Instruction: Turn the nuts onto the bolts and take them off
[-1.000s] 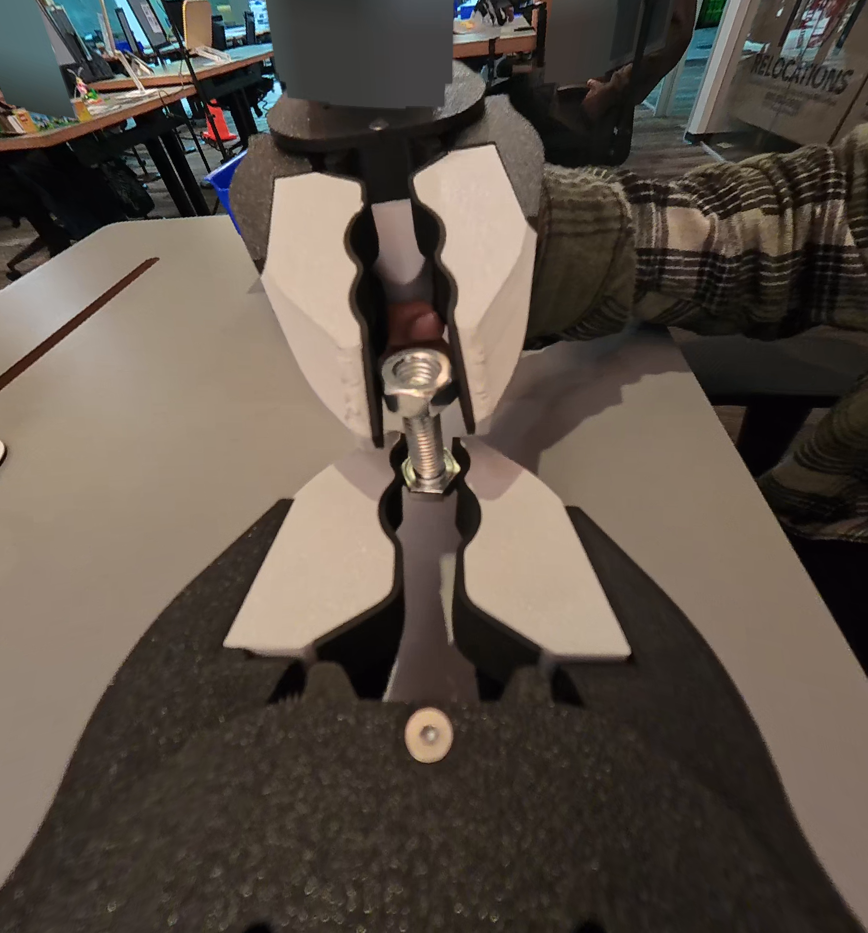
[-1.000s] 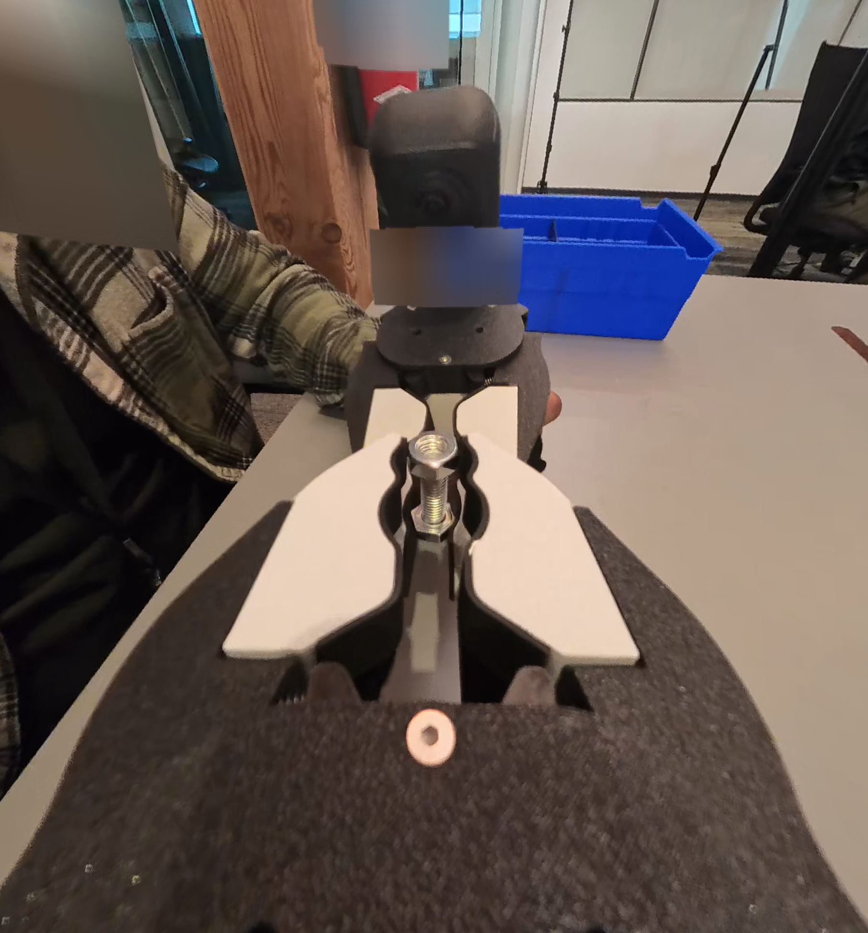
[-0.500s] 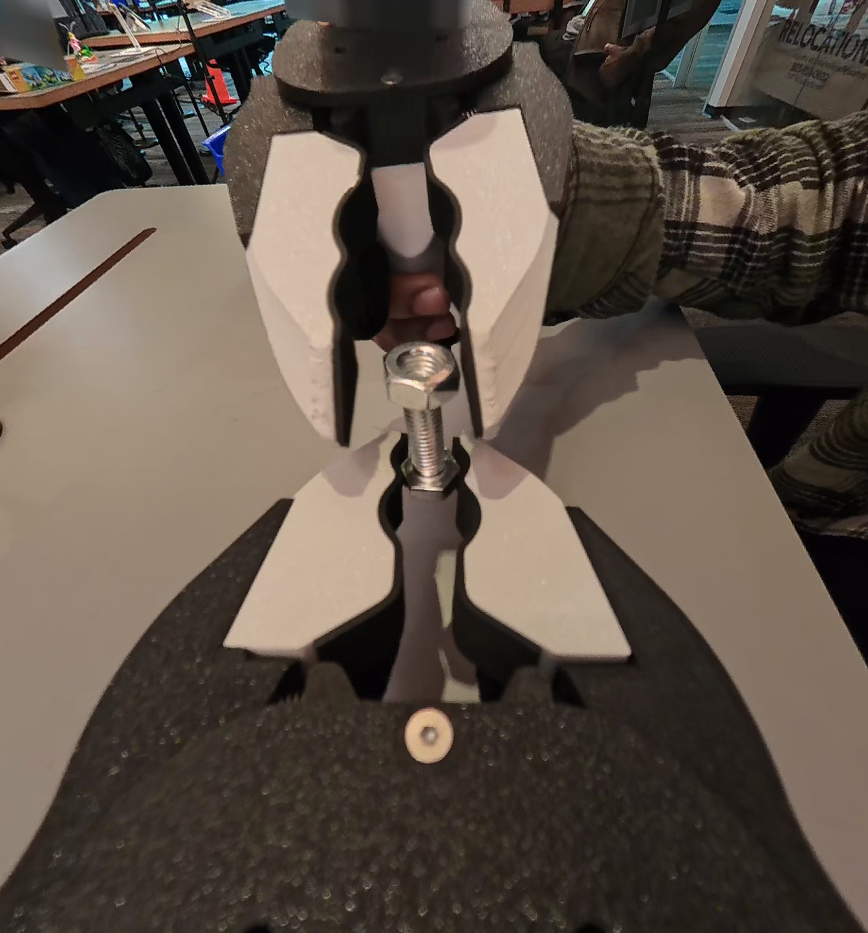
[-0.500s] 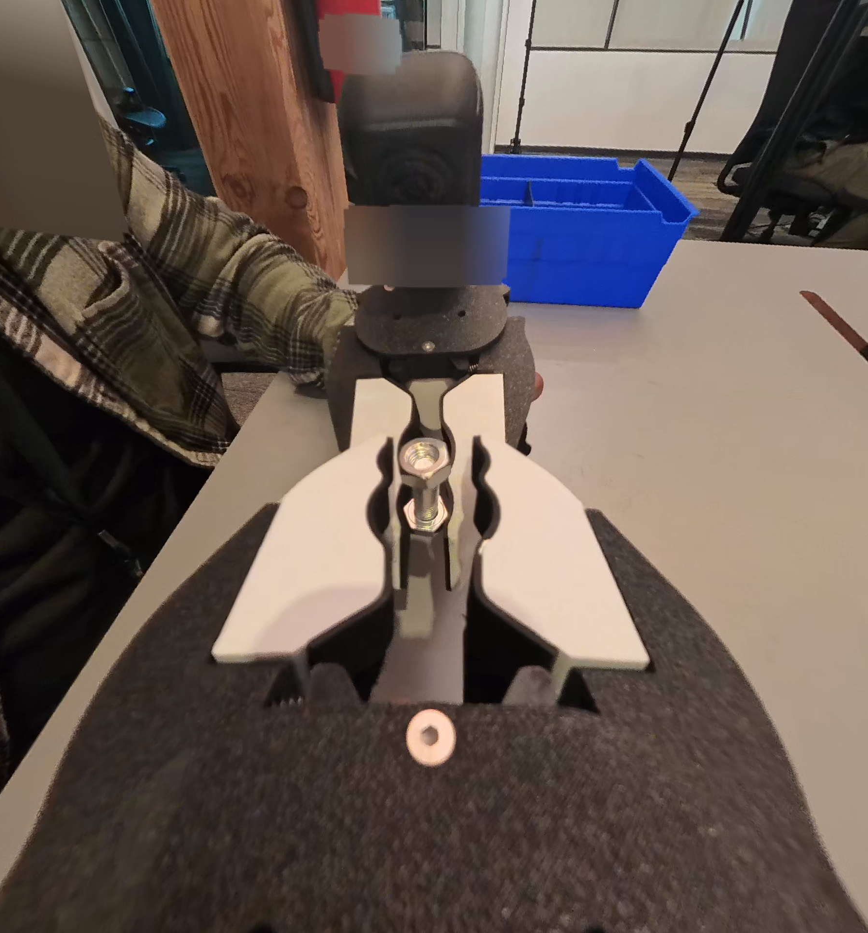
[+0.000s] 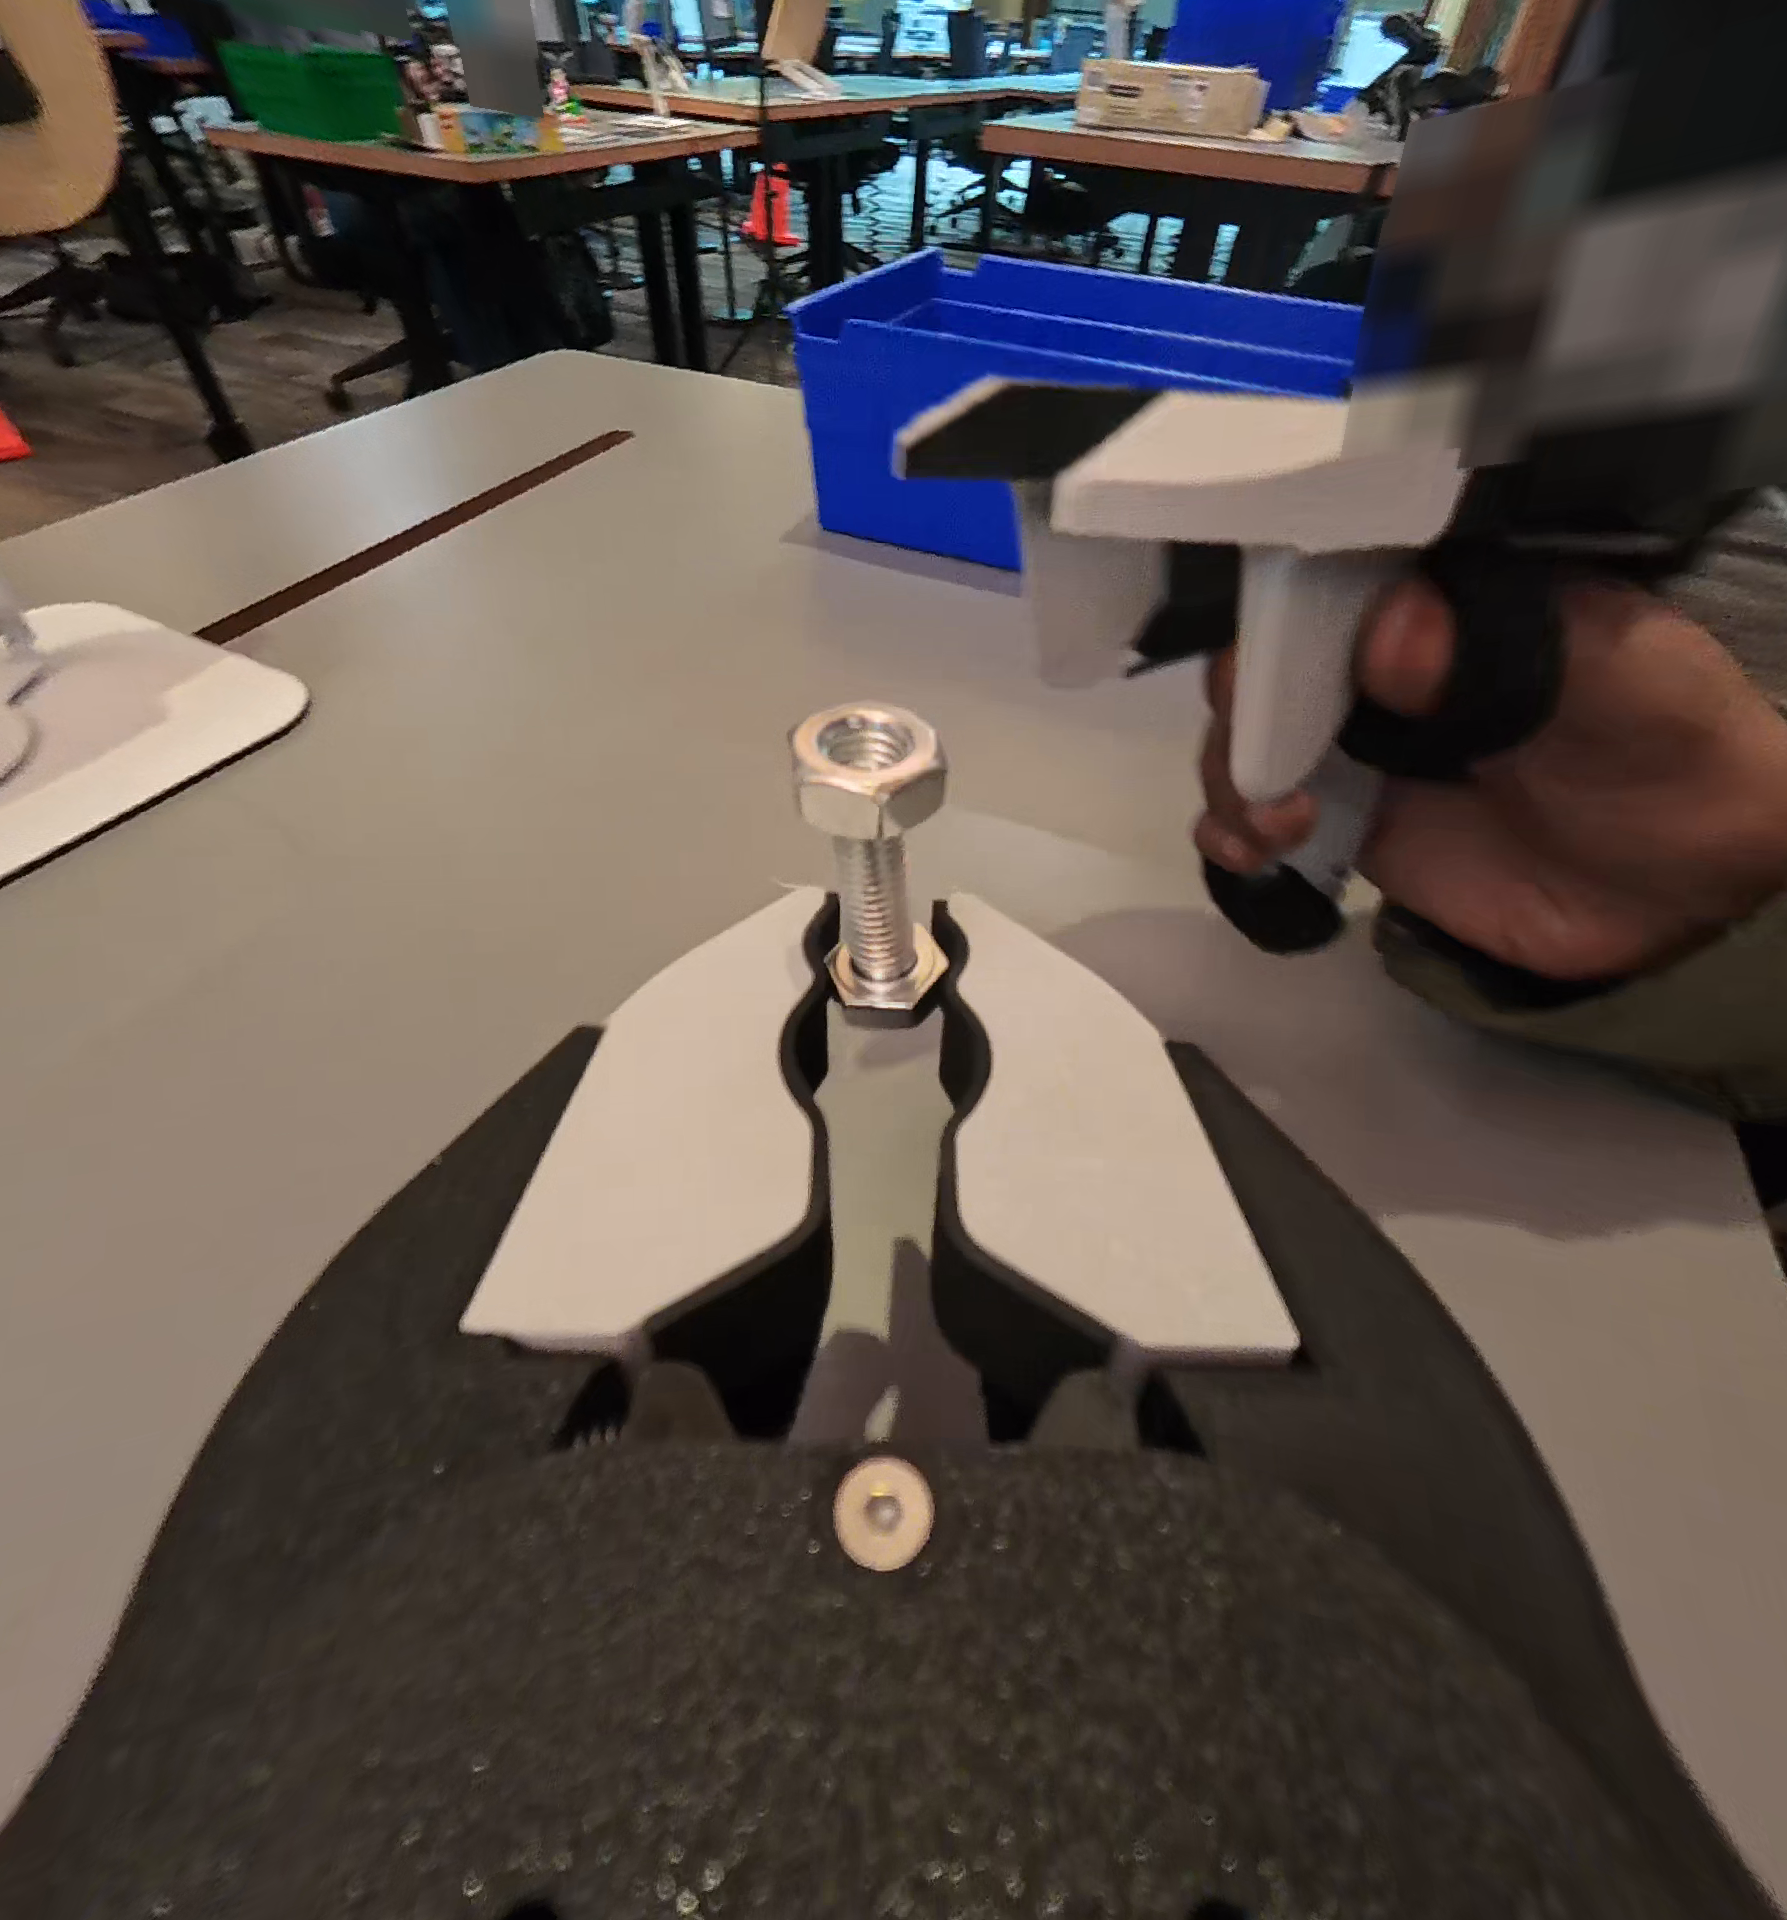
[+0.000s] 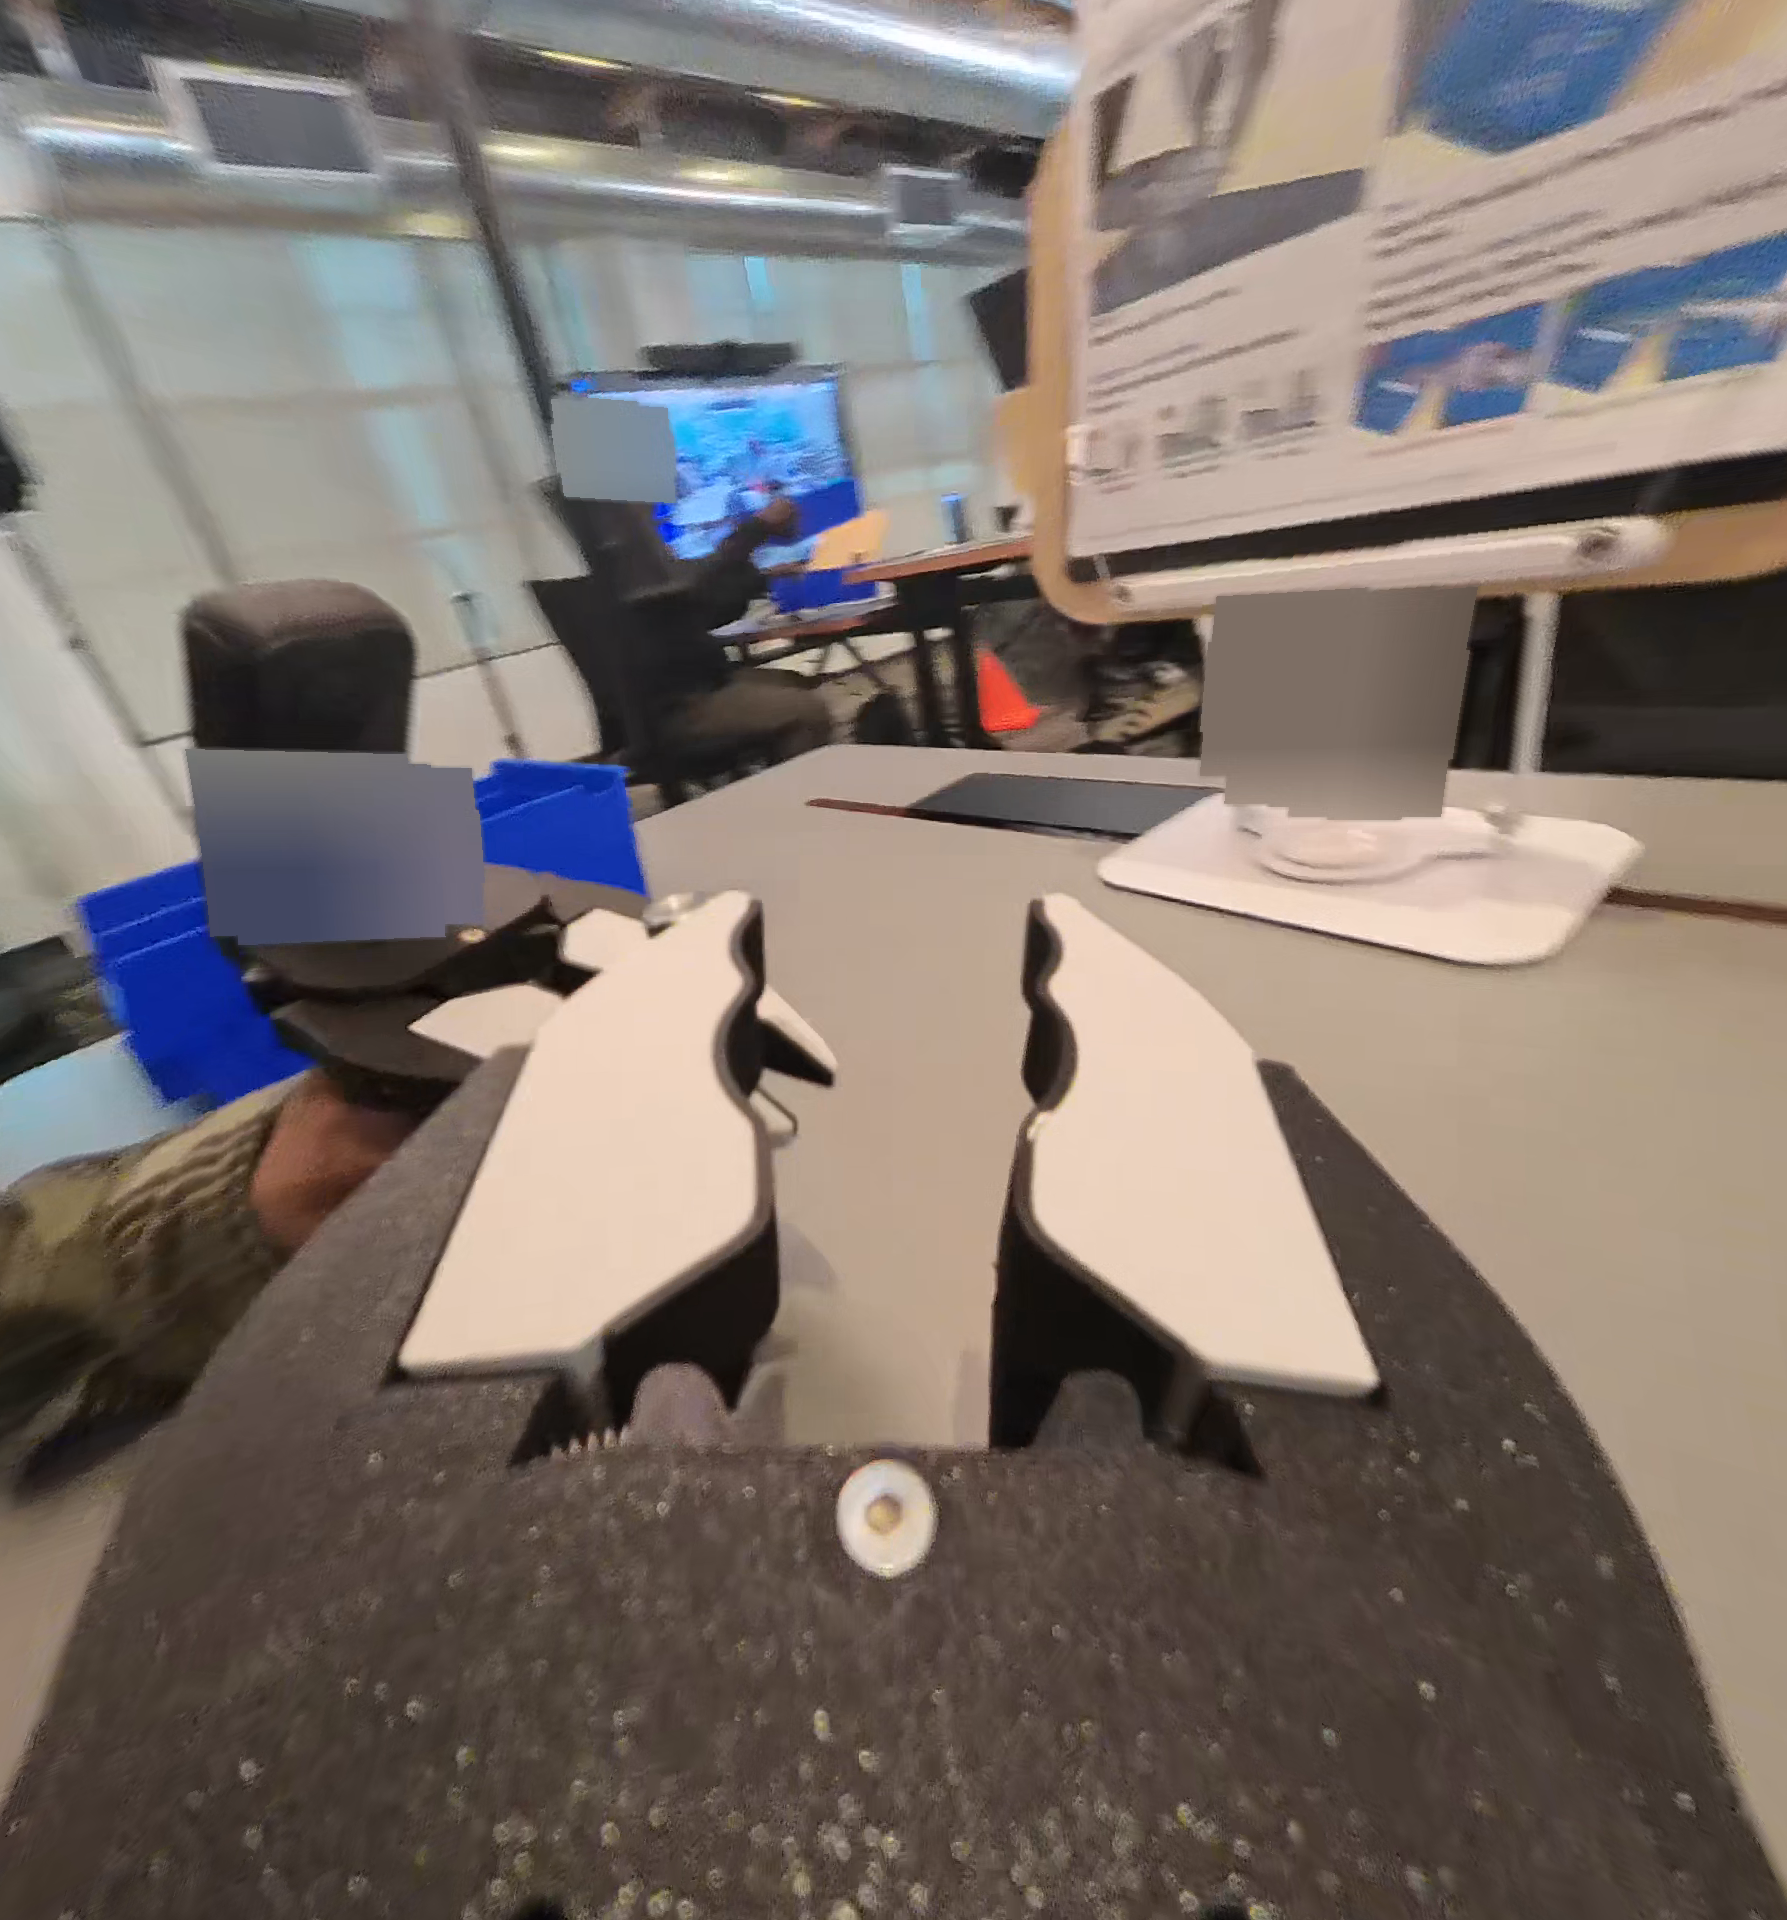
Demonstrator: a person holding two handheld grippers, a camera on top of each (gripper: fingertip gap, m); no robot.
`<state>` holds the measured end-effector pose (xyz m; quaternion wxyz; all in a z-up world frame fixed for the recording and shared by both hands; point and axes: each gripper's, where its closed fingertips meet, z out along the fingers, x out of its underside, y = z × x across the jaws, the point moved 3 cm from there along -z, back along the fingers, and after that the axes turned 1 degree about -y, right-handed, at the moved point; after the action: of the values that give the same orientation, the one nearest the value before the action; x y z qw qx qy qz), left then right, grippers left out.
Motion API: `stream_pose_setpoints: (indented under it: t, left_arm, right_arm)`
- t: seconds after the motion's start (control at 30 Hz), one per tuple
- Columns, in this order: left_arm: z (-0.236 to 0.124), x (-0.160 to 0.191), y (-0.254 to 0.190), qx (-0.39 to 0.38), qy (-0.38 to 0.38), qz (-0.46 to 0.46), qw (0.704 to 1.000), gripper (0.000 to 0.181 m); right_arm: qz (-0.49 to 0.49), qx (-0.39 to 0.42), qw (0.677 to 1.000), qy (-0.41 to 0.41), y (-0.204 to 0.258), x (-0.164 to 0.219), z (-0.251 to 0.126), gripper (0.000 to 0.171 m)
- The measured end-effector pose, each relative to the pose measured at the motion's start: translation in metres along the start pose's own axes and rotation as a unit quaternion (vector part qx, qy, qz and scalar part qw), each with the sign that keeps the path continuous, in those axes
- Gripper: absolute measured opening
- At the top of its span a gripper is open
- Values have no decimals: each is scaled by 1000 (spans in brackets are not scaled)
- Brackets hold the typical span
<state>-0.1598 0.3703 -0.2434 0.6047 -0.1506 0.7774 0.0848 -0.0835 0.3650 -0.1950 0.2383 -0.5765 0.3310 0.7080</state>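
Note:
In the left wrist view my left gripper [image 5: 884,920] is shut on the hex base of a silver bolt [image 5: 873,904]. The bolt stands out beyond the fingertips. A silver nut [image 5: 868,774] sits on its far end, with the threaded hole showing. My right gripper [image 5: 993,468] is off to the upper right in a person's hand [image 5: 1595,821], turned on its side and clear of the nut. In the right wrist view my right gripper [image 6: 889,997] is open and empty above the grey table [image 6: 1491,1091]. The left gripper [image 6: 432,987] shows at its left, with the bolt mostly hidden.
A blue bin [image 5: 1076,343] stands at the table's far edge; it also shows in the right wrist view [image 6: 172,987]. A white stand base [image 5: 110,707] lies at the left and shows on the right in the right wrist view [image 6: 1388,883], carrying a board with printed sheets [image 6: 1440,260]. A dark seam [image 5: 421,540] crosses the table. My hands' fingertips stand some 7 cm from each other.
My right gripper opened, let go of the nut and swung away to the right of the bolt. My left gripper stayed shut on the bolt and turned toward the blue bin.

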Motion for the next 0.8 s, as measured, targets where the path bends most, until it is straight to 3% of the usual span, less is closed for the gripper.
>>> stream_pose_setpoints:
  t: [0.23, 0.8]
  left_arm:
    - [0, 3, 8, -34, 8, -27, 999, 16]
    - [2, 4, 1, -29, 19, 11, 999, 16]
  right_arm:
    - [-84, 49, 994, 50, 34, 16, 13, 48]
    - [-103, 4, 990, 91, 46, 22, 39, 19]
